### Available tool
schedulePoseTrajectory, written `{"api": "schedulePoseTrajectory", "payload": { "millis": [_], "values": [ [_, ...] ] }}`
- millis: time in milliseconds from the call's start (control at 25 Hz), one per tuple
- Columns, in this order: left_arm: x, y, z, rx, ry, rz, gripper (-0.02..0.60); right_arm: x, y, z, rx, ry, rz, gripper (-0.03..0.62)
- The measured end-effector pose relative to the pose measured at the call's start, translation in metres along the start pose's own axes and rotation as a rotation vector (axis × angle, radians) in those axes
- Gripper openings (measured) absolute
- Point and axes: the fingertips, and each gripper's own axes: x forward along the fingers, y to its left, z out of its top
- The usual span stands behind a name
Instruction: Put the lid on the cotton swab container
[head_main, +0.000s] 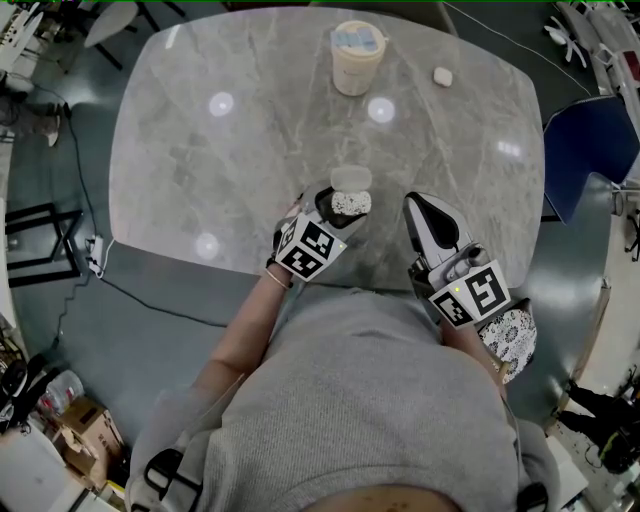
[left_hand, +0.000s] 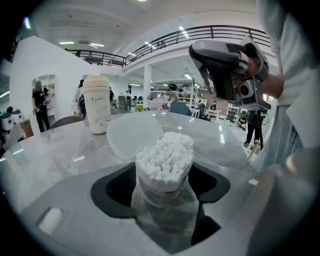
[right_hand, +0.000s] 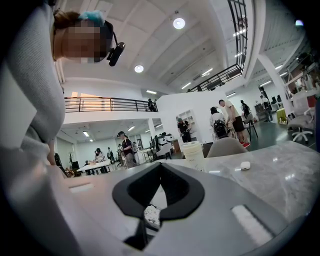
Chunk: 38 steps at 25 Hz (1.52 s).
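Cotton swab container: open, swabs heaped above the rim, standing on the table close to its near edge. The left gripper is clamped on it, one jaw on each side of the wall.

Right gripper: off to the right, apart from the container, jaws together with nothing between them.

Lid: clear disc, off the container and lying just beyond it. Whether the two touch, I cannot tell.

Step, as I judge it: container steadied, lid not yet fetched. Next, the right jaws must part, take the lid by its rim, then set it square over the mouth. The heaped swabs may resist seating.

Room: little margin toward the near edge. Bare marble lies beyond the lid. A cup and a small white object sit at the far side, well apart.
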Motion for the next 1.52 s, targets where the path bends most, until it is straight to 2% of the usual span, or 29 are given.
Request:
{"api": "schedulePoseTrajectory", "payload": {
  "millis": [480, 640, 840, 1200, 1520],
  "values": [
    [0.004, 0.007, -0.001, -0.023, 0.017, 0.055, 0.324, 0.001, 0.002, -0.001, 0.001, 0.001, 0.01, 0.002],
    [0.004, 0.007, -0.002, -0.003, 0.024, 0.053, 0.29, 0.0, 0.0, -0.001, -0.001, -0.001, 0.006, 0.002],
    [0.003, 0.007, -0.001, -0.007, 0.017, 0.051, 0.287, -0.001, 0.001, 0.003, -0.007, -0.005, 0.01, 0.002],
    [0.0, 0.005, 0.002, -0.001, -0.01, 0.033, 0.282, 0.005, 0.003, 0.006, -0.012, -0.009, 0.033, 0.002],
    [-0.009, 0.01, 0.018, 0.017, -0.068, 0.049, 0.281, 0.005, 0.006, 0.006, -0.011, -0.009, 0.051, 0.002]
  ]
}}
